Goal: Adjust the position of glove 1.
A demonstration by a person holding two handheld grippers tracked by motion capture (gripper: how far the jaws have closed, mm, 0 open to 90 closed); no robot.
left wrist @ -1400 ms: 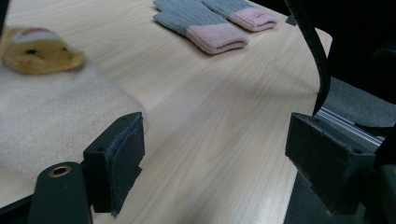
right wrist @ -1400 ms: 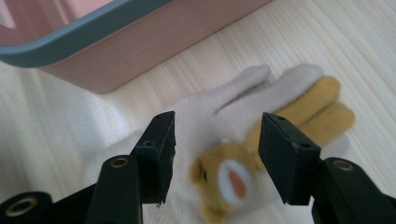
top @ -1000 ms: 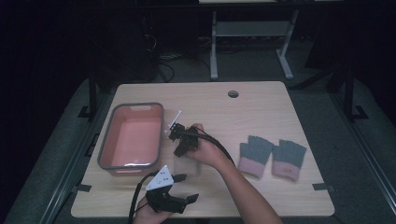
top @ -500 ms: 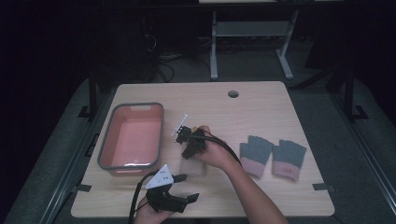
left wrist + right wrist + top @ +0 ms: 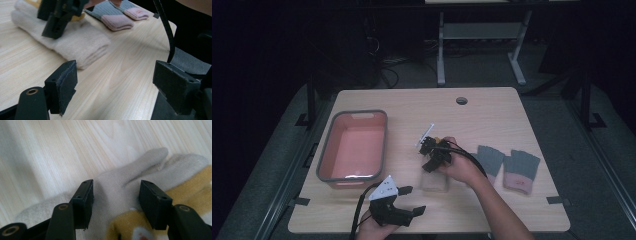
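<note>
A folded beige sock [image 5: 435, 182] with yellow markings lies on the wooden table [image 5: 492, 115], near its middle. My right gripper [image 5: 431, 162] hangs over the sock's far end, open. In the right gripper view its jaws [image 5: 115, 202] straddle a ridge of the beige fabric [image 5: 140, 167] without pinching it. My left gripper [image 5: 411, 200] stands open near the front edge, with nothing between its fingers. In the left gripper view its jaws [image 5: 117, 82] face the beige sock [image 5: 82, 42], and the right gripper [image 5: 58, 17] rests on top of it.
A pink tray [image 5: 326, 150] with a grey rim stands at the left, with nothing in it. Two grey-and-pink socks [image 5: 489, 159] [image 5: 521, 171] lie side by side at the right. A cable hole [image 5: 461, 100] sits near the far edge.
My right gripper has moved right, away from the tray, and slightly toward me, and now sits over the beige sock. The left gripper has stayed in place.
</note>
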